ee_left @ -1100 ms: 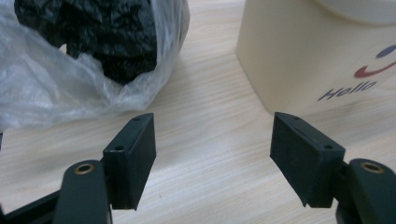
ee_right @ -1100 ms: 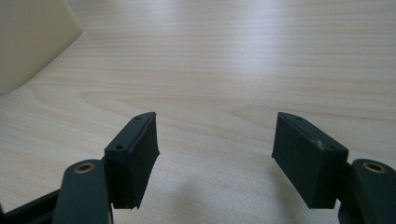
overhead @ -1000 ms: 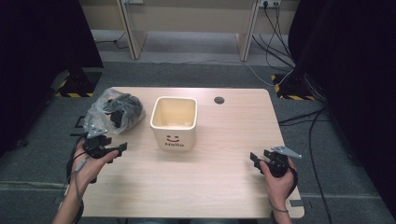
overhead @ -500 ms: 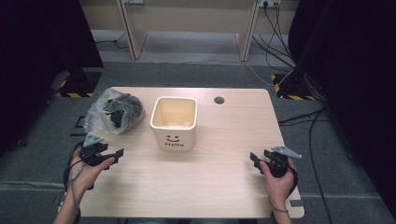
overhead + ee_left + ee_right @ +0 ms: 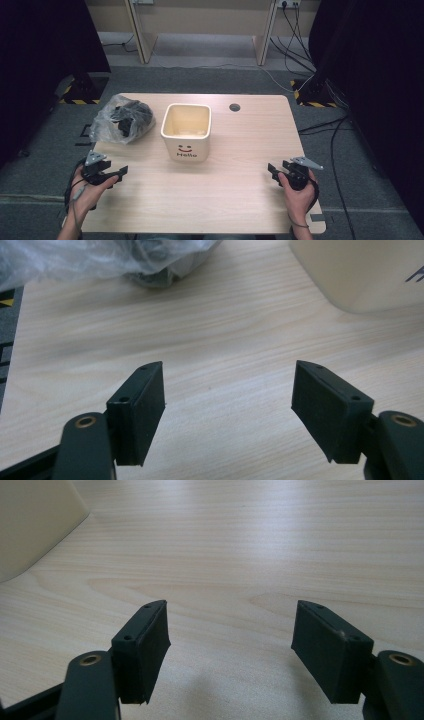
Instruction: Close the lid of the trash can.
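On the table (image 5: 220, 200) in front of you, a square container (image 5: 186, 131) stood a little left of centre; to its left, near the far left corner, lay a plastic bag (image 5: 120, 120) with things inside it, close to the container but apart from it; behind and to the right of the container sat a cable hole (image 5: 234, 107) near the far edge; your left gripper (image 5: 114, 172) was at the near left edge, before the bag; your right gripper (image 5: 272, 171) was at the near right, well apart from the container.
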`<state>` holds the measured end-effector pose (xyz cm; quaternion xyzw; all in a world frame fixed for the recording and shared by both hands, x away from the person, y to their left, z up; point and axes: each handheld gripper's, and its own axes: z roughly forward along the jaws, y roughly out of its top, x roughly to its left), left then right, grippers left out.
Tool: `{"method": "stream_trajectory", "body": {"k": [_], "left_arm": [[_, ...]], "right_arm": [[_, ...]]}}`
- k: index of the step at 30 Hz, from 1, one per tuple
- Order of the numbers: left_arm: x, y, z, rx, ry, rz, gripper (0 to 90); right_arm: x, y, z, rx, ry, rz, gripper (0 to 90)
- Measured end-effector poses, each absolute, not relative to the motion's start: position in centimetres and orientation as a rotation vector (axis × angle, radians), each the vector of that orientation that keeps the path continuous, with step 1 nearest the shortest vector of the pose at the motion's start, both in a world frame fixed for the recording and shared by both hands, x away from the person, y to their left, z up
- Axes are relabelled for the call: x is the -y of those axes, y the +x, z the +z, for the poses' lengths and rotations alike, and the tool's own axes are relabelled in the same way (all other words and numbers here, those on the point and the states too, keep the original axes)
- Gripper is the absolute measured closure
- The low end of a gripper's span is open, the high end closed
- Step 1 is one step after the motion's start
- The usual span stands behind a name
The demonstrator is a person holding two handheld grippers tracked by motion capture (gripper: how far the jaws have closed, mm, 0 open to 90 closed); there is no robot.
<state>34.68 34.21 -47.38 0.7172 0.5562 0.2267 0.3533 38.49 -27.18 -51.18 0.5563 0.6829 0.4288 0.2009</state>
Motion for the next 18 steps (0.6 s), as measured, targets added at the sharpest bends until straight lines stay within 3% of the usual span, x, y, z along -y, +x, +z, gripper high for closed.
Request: {"method": "stream_trajectory", "body": {"k": [18], "left_arm": [[-35.3,34.2,-51.0,-1.433,1.827,0.604,28.9]], "right_arm": [[27.2,38.5,-51.2,-1.911,1.552,1.196,30.8]]}}
